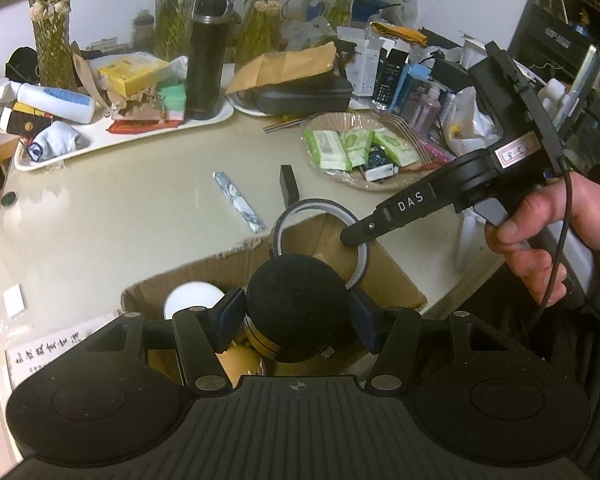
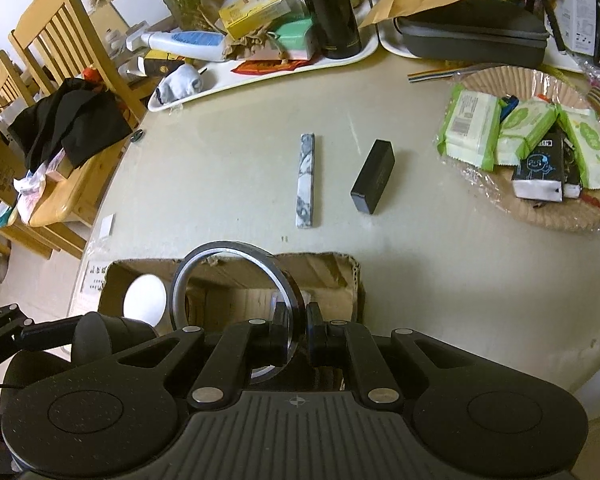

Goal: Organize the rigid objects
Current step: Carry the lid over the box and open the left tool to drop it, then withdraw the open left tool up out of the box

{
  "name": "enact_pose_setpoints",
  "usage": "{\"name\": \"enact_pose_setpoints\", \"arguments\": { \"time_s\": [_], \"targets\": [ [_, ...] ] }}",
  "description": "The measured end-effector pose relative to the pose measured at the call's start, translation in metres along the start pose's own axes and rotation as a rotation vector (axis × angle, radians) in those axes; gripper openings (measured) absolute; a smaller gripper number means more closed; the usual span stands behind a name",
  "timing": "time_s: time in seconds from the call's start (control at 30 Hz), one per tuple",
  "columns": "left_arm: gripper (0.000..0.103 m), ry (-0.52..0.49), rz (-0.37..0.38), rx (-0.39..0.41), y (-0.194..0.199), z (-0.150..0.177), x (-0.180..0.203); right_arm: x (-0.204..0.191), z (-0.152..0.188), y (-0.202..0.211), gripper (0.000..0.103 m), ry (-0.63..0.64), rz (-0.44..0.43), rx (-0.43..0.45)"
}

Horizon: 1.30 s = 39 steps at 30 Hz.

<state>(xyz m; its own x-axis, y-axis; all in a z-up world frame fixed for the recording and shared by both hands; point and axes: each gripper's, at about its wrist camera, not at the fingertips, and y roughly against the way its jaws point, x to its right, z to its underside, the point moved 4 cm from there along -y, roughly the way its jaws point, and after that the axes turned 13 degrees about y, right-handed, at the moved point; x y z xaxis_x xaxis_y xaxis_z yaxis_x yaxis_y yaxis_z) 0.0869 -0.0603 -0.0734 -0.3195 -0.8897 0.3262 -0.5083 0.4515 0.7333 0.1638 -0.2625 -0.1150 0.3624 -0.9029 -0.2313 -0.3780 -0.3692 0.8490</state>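
Note:
My left gripper (image 1: pixel 296 314) is shut on a round black jar with a gold band (image 1: pixel 296 304), held over the open cardboard box (image 1: pixel 384 276). My right gripper (image 2: pixel 298 330) is shut on the rim of a thin grey tape ring (image 2: pixel 220 250), which stands upright over the same box (image 2: pixel 342 266). In the left wrist view the ring (image 1: pixel 300 205) hangs from the right gripper (image 1: pixel 350 238). A white round lid (image 1: pixel 192 298) lies inside the box. On the table beyond lie a marbled flat bar (image 2: pixel 308 180) and a small black box (image 2: pixel 374 176).
A paper-lined basket (image 2: pixel 500 80) of green wipe packs sits at the right. White trays (image 2: pixel 260 72) crowded with bottles, boxes and a black flask line the back. A wooden chair (image 2: pixel 72 40) with dark clothes stands left of the table. A white card (image 1: pixel 13 300) lies near the table edge.

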Motion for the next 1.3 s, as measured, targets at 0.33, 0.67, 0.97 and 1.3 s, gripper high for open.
{"name": "enact_pose_setpoints", "arguments": {
  "time_s": [0.33, 0.67, 0.97, 1.3],
  "targets": [
    [0.057, -0.063, -0.015, 0.008, 0.001, 0.009, 0.006, -0.011, 0.001, -0.005, 0.075, 0.052, -0.003, -0.024],
    [0.074, 0.002, -0.029, 0.029, 0.011, 0.004, -0.008, -0.012, -0.005, 0.0, 0.103, 0.074, 0.017, 0.018],
    [0.078, -0.019, -0.034, 0.006, 0.011, 0.007, -0.007, -0.008, -0.003, 0.0, 0.103, 0.052, 0.034, 0.012],
    [0.086, -0.033, -0.064, 0.001, 0.01, 0.01, -0.008, -0.007, -0.003, 0.0, 0.103, 0.041, 0.032, 0.01]
  ]
}}
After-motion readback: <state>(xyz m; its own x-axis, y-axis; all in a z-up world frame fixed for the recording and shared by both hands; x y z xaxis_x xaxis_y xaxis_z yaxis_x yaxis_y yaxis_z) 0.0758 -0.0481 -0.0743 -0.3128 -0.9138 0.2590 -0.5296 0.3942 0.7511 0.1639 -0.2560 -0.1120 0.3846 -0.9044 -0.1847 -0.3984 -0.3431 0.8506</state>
